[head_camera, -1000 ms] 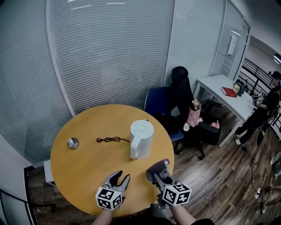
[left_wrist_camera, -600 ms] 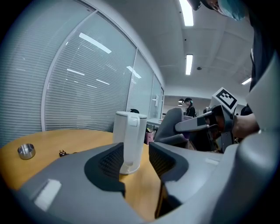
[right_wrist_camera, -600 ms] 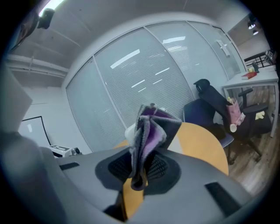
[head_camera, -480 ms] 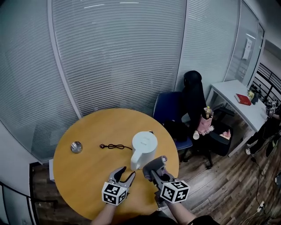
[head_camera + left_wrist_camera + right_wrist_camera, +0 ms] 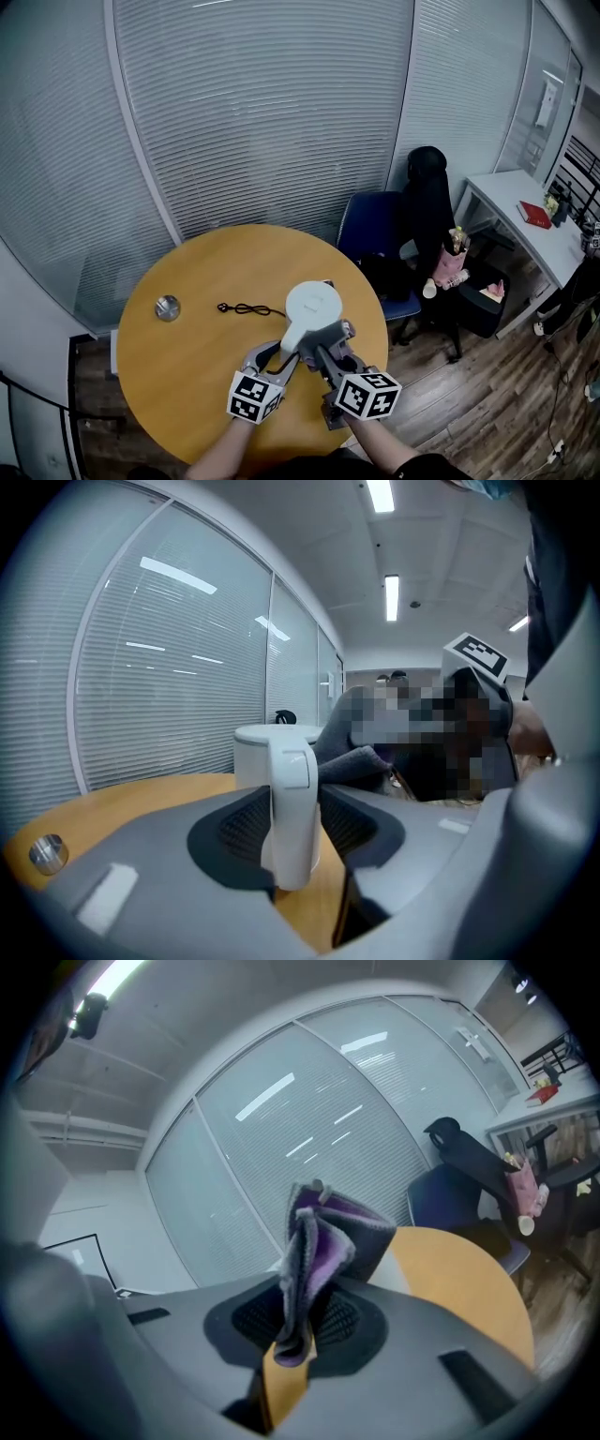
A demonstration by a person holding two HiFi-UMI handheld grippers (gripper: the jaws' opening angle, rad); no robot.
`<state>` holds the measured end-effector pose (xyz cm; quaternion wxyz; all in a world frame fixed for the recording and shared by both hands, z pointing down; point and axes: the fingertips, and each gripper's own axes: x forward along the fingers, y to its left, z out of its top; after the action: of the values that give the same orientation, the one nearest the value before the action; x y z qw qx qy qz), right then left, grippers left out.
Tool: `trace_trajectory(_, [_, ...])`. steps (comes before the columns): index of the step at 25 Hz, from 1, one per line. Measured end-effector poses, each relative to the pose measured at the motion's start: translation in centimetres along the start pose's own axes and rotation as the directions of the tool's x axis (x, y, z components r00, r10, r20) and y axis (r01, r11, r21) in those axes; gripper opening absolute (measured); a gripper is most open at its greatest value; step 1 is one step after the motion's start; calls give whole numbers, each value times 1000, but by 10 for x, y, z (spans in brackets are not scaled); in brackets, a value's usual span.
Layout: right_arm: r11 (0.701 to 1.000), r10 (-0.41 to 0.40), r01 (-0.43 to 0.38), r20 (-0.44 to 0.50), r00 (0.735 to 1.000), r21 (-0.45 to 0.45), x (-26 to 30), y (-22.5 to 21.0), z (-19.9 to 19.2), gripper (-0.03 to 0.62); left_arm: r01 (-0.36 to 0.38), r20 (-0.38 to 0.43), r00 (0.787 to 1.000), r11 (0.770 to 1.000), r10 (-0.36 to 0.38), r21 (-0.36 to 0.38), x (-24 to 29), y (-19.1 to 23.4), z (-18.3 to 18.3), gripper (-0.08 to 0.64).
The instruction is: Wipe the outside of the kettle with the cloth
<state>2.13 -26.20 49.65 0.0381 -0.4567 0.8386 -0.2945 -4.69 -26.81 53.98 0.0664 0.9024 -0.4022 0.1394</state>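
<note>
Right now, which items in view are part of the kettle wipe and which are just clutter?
In the job:
kettle, its handle between the open fingers of the left gripper
cloth, pinched in the right gripper

Lying about:
black cord
small metal disc
blue chair with dark jacket
red book on white desk

The white kettle stands upright, lid shut, near the front edge of the round worktop, its handle between the left gripper's parted jaws. The bunched grey-and-purple cloth is pinched in the right gripper's jaws beside the kettle, perhaps touching it.
</note>
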Motion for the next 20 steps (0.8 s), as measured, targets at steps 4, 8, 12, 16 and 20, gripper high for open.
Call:
trace_trajectory(4, [1000,-5,6,-11,1000,30,11,-11,-5,54,-4,3,1000,1000,4,-18,1,1,-1,155])
trace_trajectory(8, [999,6,-5,-19,1000,53,15,-20,-11,54,-8,12,1000,999,9,-31,1,0,-1,153])
trace_trajectory(12, [997,-18,24,-77,997,78,20,-38,-35,54,-10,21,1000,999,10,-34,2,-2,-1,153])
trace_trajectory(16, [995,-50,64,-165,985,80,31,-63,-73,54,-19,29,999,999,20,-40,1,-1,-2,153])
trace_trajectory(20, [994,-86,102,-276,957,41,40,-87,-112,54,-33,29,999,999,34,-43,1,-2,-2,153])
